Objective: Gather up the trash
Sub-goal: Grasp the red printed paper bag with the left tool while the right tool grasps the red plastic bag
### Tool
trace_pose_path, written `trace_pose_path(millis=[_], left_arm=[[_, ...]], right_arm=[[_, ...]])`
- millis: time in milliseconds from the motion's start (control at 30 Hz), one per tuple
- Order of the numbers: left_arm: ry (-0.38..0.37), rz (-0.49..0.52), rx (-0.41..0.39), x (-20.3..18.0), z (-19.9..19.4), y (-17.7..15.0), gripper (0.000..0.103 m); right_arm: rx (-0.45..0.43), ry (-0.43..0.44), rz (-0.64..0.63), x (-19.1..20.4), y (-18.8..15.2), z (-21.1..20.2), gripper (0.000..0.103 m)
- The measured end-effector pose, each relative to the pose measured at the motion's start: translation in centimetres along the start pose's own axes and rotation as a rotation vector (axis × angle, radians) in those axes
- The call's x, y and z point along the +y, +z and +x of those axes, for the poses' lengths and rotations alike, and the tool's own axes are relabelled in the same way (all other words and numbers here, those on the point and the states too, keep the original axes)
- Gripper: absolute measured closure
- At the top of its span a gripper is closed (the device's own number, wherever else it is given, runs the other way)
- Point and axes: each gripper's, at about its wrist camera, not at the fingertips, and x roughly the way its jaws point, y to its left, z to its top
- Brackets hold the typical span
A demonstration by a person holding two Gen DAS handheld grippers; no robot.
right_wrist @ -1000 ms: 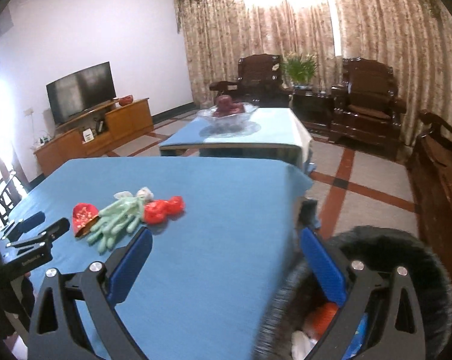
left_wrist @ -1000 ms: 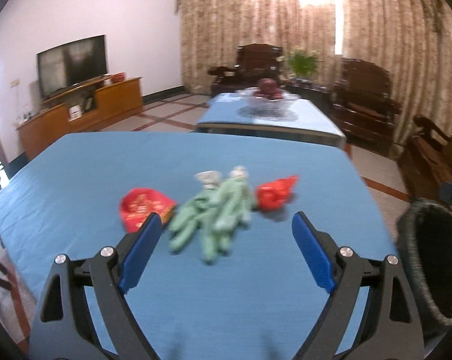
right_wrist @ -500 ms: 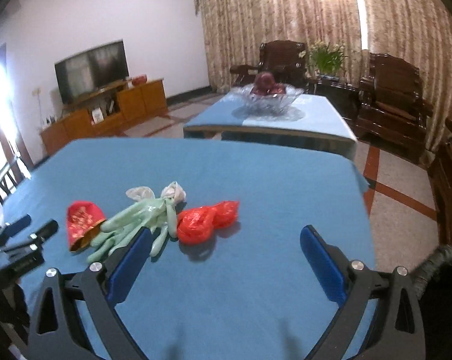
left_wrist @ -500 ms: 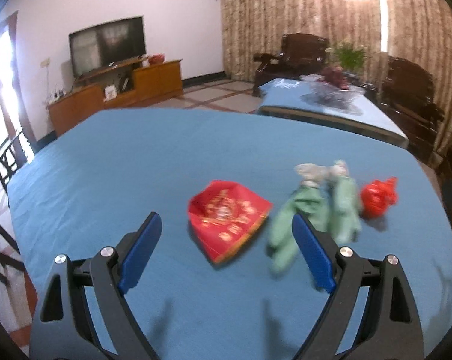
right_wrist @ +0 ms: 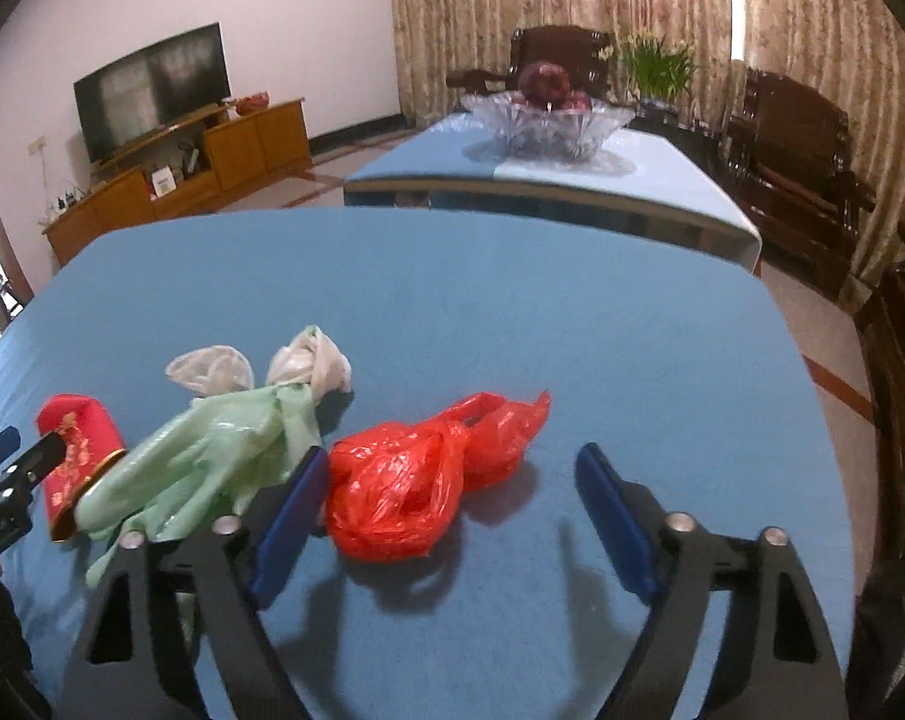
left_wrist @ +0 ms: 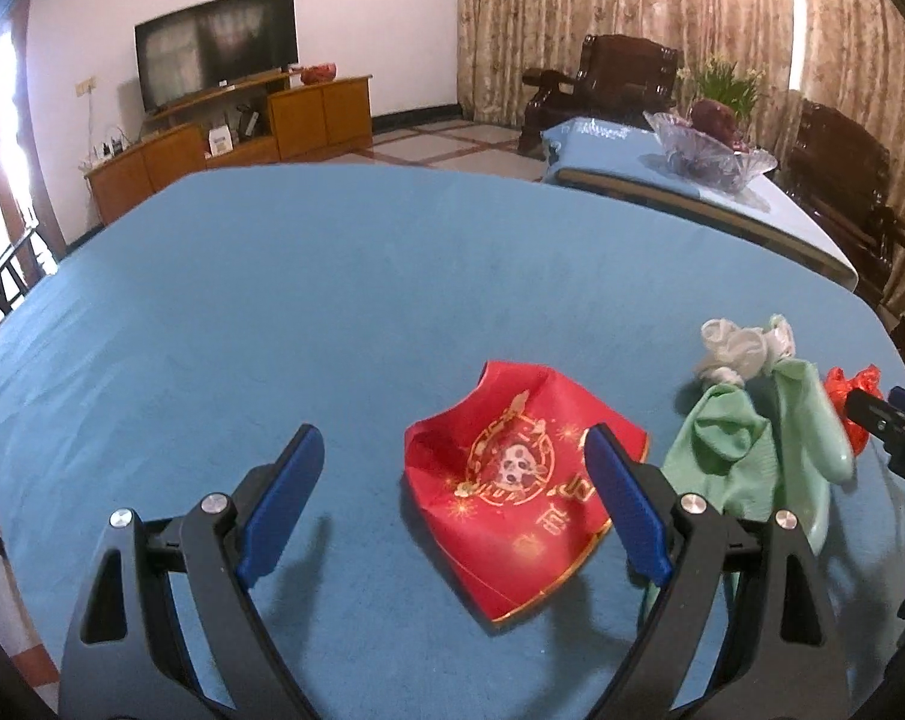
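Packet (left_wrist: 521, 480) left of gloves (left_wrist: 746, 456), bag (right_wrist: 416, 480) right.

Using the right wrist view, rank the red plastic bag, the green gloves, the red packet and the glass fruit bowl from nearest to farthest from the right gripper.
1. red plastic bag, just ahead, between the open right gripper fingers, toward the left one.
2. green gloves, left beside it.
3. red packet, farther left.
4. glass fruit bowl, on the far table.
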Motion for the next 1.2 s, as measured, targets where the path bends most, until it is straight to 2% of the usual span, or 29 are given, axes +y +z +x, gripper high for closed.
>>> trace_pose_path(millis=[100,200,267,333,367,400,433,500,567,667,833,1200], left_arm=[[-0.016,-0.013,0.029,0.3,0.8,-0.2,0.017],[-0.035,-0.028,0.056,0.3,1.5,-0.2,0.017],[-0.056,-0.036,0.066,0.3,1.8,-0.2,0.017],[-0.071,-0.041,0.078,0.1,2.2,-0.2,0.017],[-0.085,-0.046,0.084,0.0,2.3,-0.2,0.022],[-0.094,-0.048,0.086,-0.1,2.3,-0.3,0.025],[-0.105,-0.049,0.084,-0.3,2.3,-0.2,0.033],[-0.108,-0.045,0.072,-0.8,2.0,-0.2,0.037],[-0.102,-0.048,0.062,-1.2,1.8,-0.2,0.058],[-0.073,-0.075,0.044,-1.2,1.3,-0.1,0.07],[-0.032,-0.042,0.004,-2.1,0.1,-0.2,0.074],[-0.007,-0.044,-0.105,-2.4,-5.7,1.0,0.075]], right_arm=[[0.011,0.023,-0.01,0.4,0.2,0.7,0.03],[0.036,0.076,-0.043,1.2,-0.1,1.1,0.046],[0.056,0.119,-0.07,2.0,-0.4,1.5,0.061],[0.053,0.129,-0.079,2.2,-0.5,1.2,0.064],[0.053,0.134,-0.075,2.2,-0.4,1.3,0.065],[0.053,0.14,-0.069,2.1,-0.5,1.2,0.066],[0.053,0.142,-0.062,2.0,-0.5,1.1,0.066],[0.051,0.143,-0.058,1.7,-0.3,0.9,0.067],[0.044,0.147,-0.054,1.3,-0.1,0.3,0.067],[0.034,0.149,-0.047,0.8,0.1,-0.5,0.067],[0.022,0.146,-0.035,0.3,0.1,-1.8,0.067],[-0.036,0.152,-0.021,-1.0,0.4,-5.8,0.067]])
